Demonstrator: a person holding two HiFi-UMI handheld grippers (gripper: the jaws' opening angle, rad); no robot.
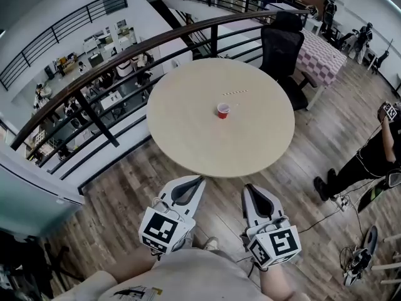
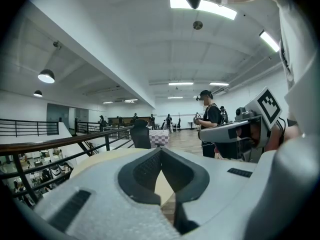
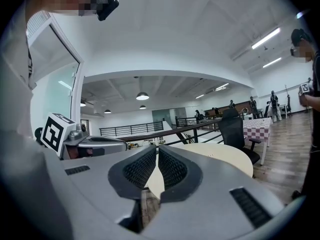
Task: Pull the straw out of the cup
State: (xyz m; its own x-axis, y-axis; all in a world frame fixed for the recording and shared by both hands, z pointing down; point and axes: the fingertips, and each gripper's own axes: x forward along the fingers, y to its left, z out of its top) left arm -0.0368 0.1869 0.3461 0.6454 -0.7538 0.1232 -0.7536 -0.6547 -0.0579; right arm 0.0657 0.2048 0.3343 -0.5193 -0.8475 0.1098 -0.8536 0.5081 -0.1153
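Left gripper: fingers together.
Right gripper: fingers together.
Straw: I barely see it, on counter beyond cup.

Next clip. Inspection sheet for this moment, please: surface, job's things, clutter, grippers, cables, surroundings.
Surface: round beige table, bare apart from the job's things.
Job's things: red cup upright near the middle; straw lying flat on the table beyond the cup, apart from it, not in it.
Clutter: nothing seen on the table.
Grippers: left gripper and right gripper both shut and empty, over the floor short of the table's near edge.
Cables: loose cables on the wooden floor at the right.
Surroundings: black chair at the table's far side; railing on the left; a person standing at the right.
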